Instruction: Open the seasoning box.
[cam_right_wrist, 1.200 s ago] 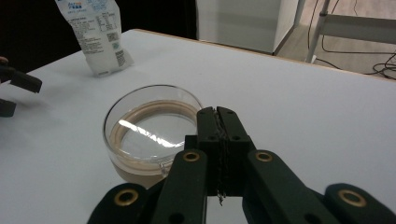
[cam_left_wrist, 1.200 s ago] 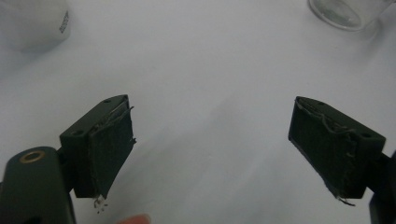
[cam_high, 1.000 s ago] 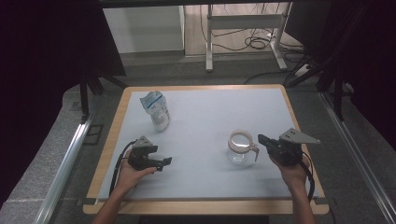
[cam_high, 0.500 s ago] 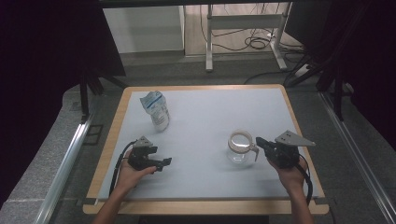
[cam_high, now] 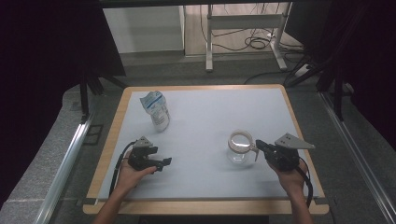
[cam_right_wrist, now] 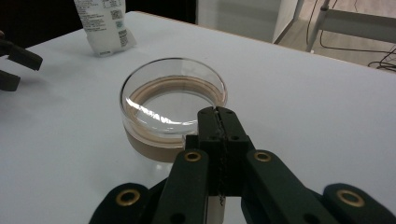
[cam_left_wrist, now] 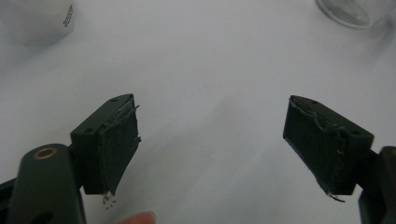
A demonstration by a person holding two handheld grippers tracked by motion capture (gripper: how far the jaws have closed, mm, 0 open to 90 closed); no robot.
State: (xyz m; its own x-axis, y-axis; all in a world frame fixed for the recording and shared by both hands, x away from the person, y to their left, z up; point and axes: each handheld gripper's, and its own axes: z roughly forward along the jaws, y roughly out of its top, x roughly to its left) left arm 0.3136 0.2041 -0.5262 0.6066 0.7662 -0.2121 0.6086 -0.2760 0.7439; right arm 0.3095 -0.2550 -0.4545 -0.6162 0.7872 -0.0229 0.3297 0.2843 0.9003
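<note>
Right gripper point(cam_right_wrist: 218, 112), jaws pinched together on the near rim of the jar point(cam_right_wrist: 173, 100), likely to steady it; left gripper point(cam_left_wrist: 212, 140) wide, idle, nothing between.

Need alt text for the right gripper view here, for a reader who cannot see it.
The right gripper, its two black jaws shut together, points at the near rim of a clear glass jar with a tan band, standing on a white table. A white pouch stands behind the jar.
</note>
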